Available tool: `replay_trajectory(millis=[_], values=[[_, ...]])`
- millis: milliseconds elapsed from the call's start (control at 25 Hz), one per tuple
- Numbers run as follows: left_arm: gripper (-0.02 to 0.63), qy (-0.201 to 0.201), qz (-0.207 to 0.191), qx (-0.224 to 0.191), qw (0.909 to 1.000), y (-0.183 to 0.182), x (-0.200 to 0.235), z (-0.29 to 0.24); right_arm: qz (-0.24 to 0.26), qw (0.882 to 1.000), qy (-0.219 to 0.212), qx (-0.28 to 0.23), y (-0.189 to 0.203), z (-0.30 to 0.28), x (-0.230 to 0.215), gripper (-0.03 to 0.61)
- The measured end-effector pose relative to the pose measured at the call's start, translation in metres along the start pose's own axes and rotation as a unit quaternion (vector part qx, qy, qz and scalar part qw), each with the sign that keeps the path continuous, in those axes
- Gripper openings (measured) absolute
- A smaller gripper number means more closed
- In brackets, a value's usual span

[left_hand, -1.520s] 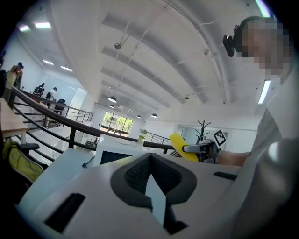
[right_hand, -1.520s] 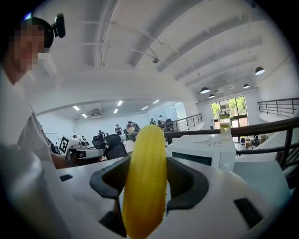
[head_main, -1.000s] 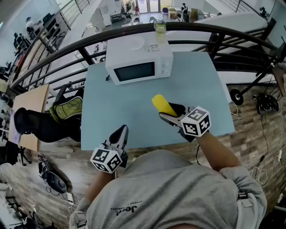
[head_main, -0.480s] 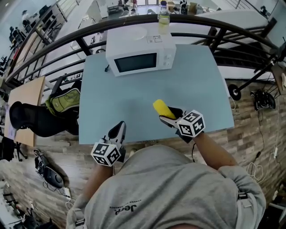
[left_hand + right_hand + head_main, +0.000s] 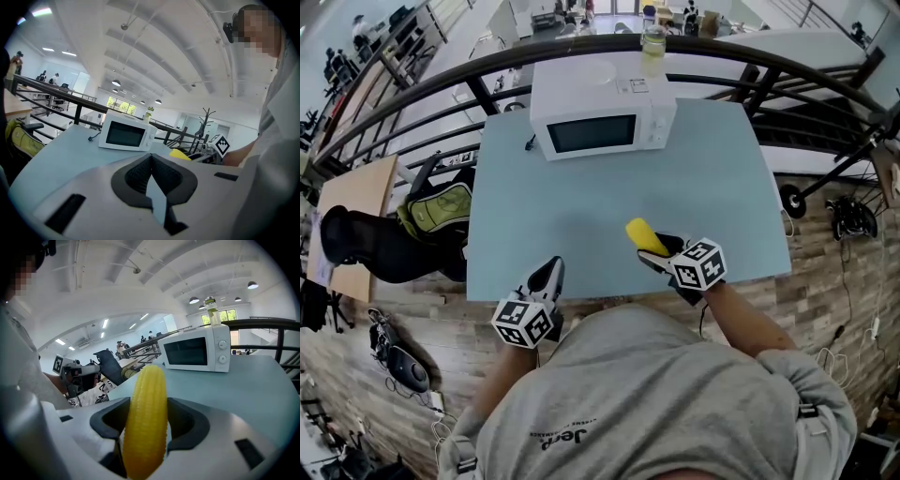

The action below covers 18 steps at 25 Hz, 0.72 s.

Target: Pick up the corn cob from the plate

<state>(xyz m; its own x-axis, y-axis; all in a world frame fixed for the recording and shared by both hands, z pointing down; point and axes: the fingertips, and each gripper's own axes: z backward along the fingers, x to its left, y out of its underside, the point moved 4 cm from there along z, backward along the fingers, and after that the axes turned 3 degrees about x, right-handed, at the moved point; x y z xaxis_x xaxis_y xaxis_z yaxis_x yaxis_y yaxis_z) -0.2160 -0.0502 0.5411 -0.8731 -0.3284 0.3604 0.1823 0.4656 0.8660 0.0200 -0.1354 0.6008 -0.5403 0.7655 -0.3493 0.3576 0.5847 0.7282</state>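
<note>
The yellow corn cob [image 5: 644, 235] is held over the near part of the light blue table [image 5: 712, 178], with my right gripper [image 5: 662, 247] shut on it. In the right gripper view the corn cob [image 5: 146, 413] stands upright between the dark jaws of the right gripper [image 5: 149, 423] and sticks out well past them. My left gripper [image 5: 549, 273] hovers at the table's front edge, left of the corn. In the left gripper view the left gripper [image 5: 151, 179] has its jaws together with nothing in them. A pale round plate [image 5: 592, 68] lies on top of the microwave.
A white microwave [image 5: 605, 120] stands at the table's far edge, door closed, with a bottle [image 5: 653, 44] on its top right corner. A black curved railing [image 5: 441, 98] runs behind the table. A green backpack and a black chair [image 5: 389, 248] sit left of the table.
My right gripper has drawn the corn cob a little nearer to me, away from the microwave. The left gripper has stayed at the table's front edge.
</note>
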Motion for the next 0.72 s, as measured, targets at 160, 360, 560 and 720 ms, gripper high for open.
replay_trajectory(millis=[160,360,560,720], values=[[0.005,-0.002,-0.001,-0.003,1.0000,-0.0020,-0.0003,0.0008,0.004,1.000,-0.004,-0.001,-0.0018,-0.0008,-0.0010,0.255],[0.005,-0.005,-0.002,-0.006,1.0000,-0.0016,-0.0014,0.0031,0.018,1.000,-0.003,0.000,-0.0015,-0.0011,-0.0008,0.255],[0.005,-0.008,-0.001,-0.007,0.9999,-0.0015,-0.0026,0.0055,0.022,1.000,-0.001,0.001,-0.0017,-0.0002,-0.0011,0.255],[0.005,-0.008,-0.002,-0.006,1.0000,-0.0019,-0.0014,0.0060,0.023,1.000,0.001,0.002,-0.0030,-0.0007,-0.0020,0.255]])
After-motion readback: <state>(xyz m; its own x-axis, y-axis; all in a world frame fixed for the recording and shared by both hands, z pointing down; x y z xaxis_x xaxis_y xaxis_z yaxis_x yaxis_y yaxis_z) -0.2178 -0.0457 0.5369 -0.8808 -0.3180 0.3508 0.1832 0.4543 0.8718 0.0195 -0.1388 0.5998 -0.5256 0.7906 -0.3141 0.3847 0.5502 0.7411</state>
